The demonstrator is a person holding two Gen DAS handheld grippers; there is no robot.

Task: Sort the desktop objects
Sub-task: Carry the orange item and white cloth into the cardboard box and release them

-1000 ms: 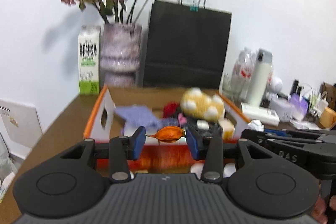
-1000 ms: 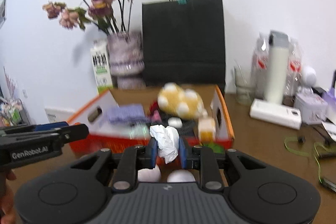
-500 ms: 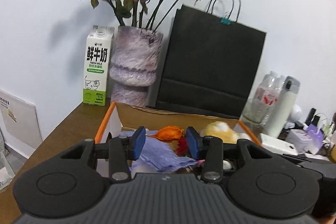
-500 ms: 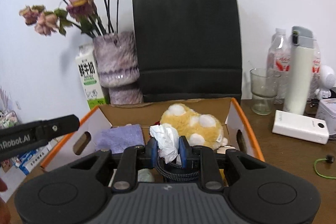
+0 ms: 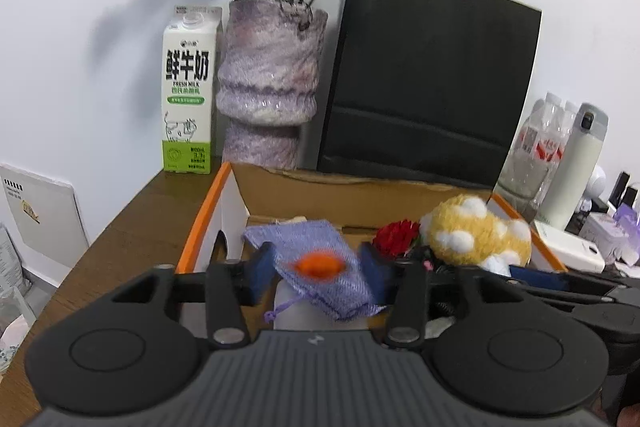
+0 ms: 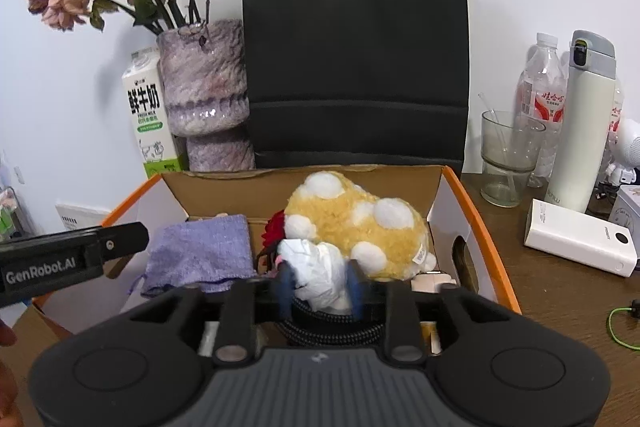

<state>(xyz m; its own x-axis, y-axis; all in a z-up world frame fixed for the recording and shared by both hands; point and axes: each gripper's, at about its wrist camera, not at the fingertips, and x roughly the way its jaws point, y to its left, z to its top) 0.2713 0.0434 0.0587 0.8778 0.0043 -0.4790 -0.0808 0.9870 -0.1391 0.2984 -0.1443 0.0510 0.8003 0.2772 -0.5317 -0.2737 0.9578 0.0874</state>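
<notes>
An orange-rimmed cardboard box holds a purple knit pouch, a yellow plush toy and a red item. My left gripper is open over the box; a blurred orange wrapper lies between its fingers on or just above the pouch. My right gripper hangs over the box middle with its fingers slightly apart around a crumpled white paper ball; whether they still pinch it is unclear.
Behind the box stand a milk carton, a purple vase of dried roses and a black paper bag. To the right are a glass, a water bottle, a white thermos and a white power bank.
Both grippers moved forward over the box. The left jaws spread wider and the orange wrapper dropped onto the pouch. The right jaws opened a little around the paper ball.
</notes>
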